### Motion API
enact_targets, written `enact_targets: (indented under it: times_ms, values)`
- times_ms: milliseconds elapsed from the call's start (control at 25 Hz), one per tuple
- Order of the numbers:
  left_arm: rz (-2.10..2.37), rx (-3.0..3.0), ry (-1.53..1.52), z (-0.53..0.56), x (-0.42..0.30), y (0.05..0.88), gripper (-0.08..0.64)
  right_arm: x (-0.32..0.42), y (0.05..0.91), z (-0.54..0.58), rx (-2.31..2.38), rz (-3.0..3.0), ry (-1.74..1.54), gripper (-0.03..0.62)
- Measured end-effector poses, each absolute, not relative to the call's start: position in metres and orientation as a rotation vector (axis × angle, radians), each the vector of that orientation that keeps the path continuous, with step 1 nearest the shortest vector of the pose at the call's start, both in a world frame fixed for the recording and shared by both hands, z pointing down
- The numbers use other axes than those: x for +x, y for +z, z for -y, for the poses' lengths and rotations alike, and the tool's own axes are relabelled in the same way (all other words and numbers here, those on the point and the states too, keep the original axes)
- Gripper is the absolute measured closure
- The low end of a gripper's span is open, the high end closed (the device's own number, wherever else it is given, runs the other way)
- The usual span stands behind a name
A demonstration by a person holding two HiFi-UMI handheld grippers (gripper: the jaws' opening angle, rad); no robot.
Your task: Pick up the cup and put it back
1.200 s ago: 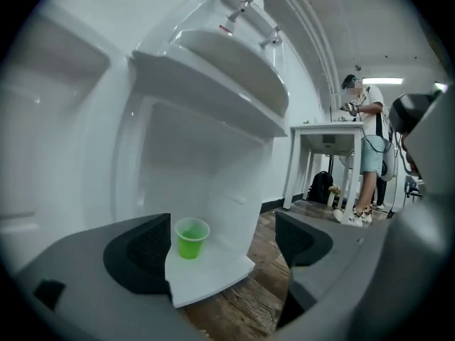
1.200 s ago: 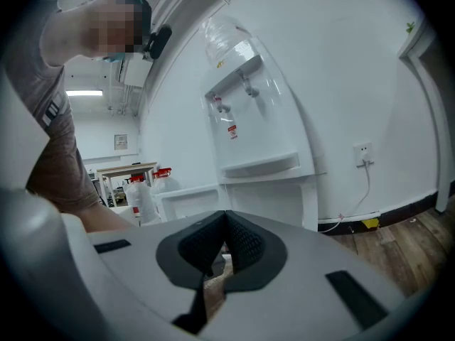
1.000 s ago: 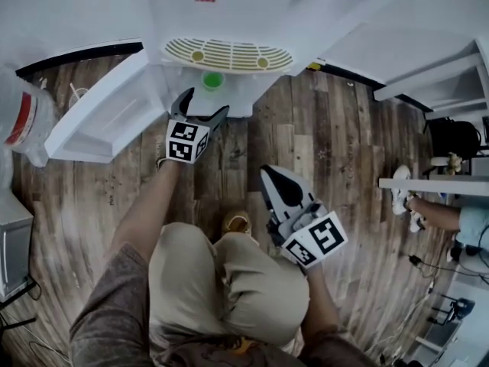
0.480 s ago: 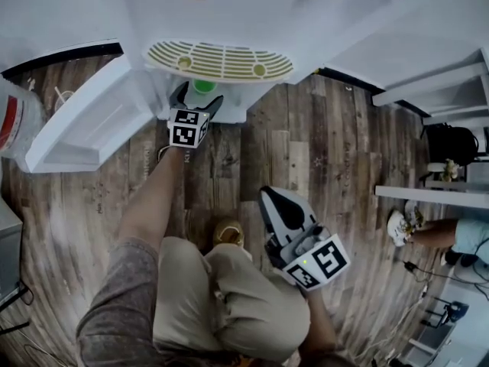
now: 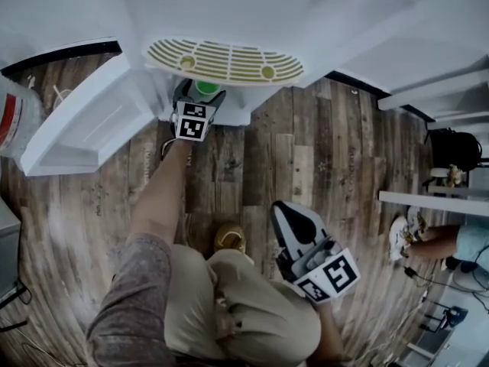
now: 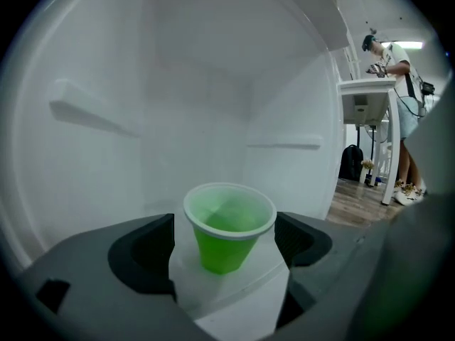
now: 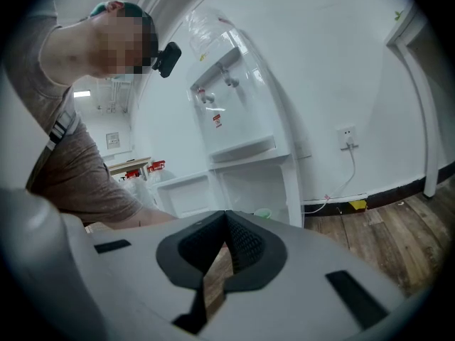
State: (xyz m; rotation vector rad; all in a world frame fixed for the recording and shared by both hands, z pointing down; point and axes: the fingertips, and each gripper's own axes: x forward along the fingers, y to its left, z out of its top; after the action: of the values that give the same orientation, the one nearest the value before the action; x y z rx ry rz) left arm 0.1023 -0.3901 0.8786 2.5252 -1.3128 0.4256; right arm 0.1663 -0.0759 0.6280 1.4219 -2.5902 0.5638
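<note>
A small green plastic cup (image 6: 229, 226) stands upright on the white floor of the water dispenser's lower cabinet (image 6: 142, 119). My left gripper (image 6: 229, 241) is open, with one dark jaw on each side of the cup and a gap between each pad and the cup wall. In the head view the left gripper (image 5: 197, 98) reaches under the yellow drip grille (image 5: 225, 60), and only the cup's rim (image 5: 206, 88) shows. My right gripper (image 5: 294, 222) hangs back above the person's knee, shut and holding nothing. In the right gripper view the right gripper (image 7: 227, 222) points toward the distant cup (image 7: 263, 213).
The cabinet door (image 5: 84, 125) stands swung open to the left over the wood floor. A clear bag with red print (image 5: 11, 117) lies at the far left. To the right are a white desk (image 5: 432, 197), a black backpack (image 5: 451, 144) and another person's leg (image 5: 428, 239).
My left gripper has moved forward into the cabinet, so its jaws now flank the cup. The right gripper drifted slightly down and to the right.
</note>
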Motion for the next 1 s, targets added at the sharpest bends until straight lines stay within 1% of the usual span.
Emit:
enact_targets:
  times_ms: [160, 280, 400, 680, 1000]
  values:
    - [1.309, 2.535, 0.410, 0.393, 0.105, 0.877, 0.142, 0.168, 0.630, 0.074, 1.416, 2.587, 0.568, 0.591]
    - [1.325, 2.519, 0.389, 0.394, 0.103, 0.874, 0.215, 0.171, 0.632, 0.071, 1.417, 2.581, 0.571, 0.591]
    - [1.334, 2.519, 0.378, 0.394, 0.102, 0.872, 0.247, 0.172, 0.634, 0.070, 1.416, 2.570, 0.573, 0.591]
    - [1.329, 2.548, 0.353, 0.388, 0.100, 0.853, 0.249, 0.171, 0.632, 0.070, 1.431, 2.578, 0.568, 0.591]
    - [1.281, 2.573, 0.277, 0.358, 0.087, 0.811, 0.250, 0.165, 0.627, 0.068, 1.447, 2.577, 0.538, 0.592]
